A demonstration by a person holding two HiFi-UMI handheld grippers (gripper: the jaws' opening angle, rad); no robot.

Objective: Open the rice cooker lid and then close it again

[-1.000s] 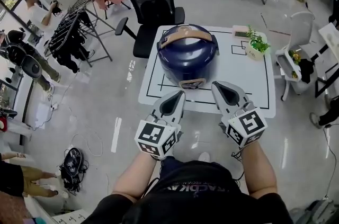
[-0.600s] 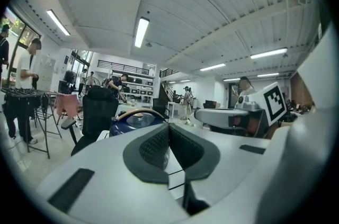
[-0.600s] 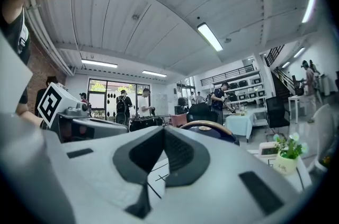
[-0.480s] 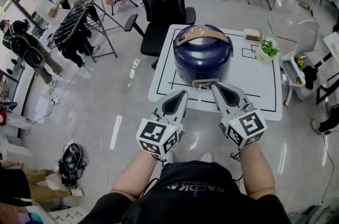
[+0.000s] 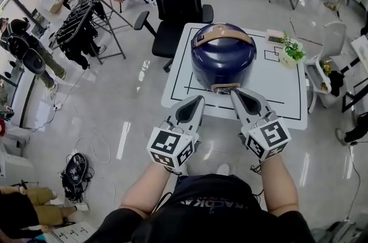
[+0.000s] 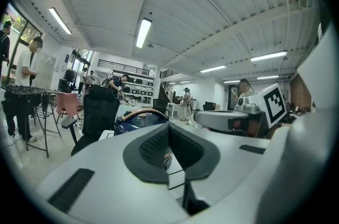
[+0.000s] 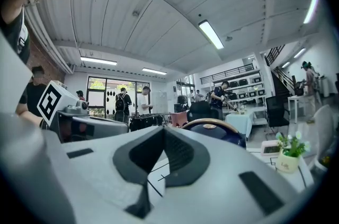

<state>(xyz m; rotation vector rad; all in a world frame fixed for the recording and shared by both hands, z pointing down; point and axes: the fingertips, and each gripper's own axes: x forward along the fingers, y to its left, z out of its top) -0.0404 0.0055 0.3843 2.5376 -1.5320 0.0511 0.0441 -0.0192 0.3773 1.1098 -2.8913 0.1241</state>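
The blue rice cooker (image 5: pixel 223 61) stands on the white counter (image 5: pixel 276 87) with its lid (image 5: pixel 224 46) down. Both tongs are closed and hold nothing. The left tongs (image 5: pixel 198 100) are near its front, and the right tongs (image 5: pixel 234 92) are just beside its front latch (image 5: pixel 225 87).

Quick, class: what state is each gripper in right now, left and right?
Left gripper: closed, fingers together, holding nothing.
Right gripper: closed, fingers together, holding nothing.
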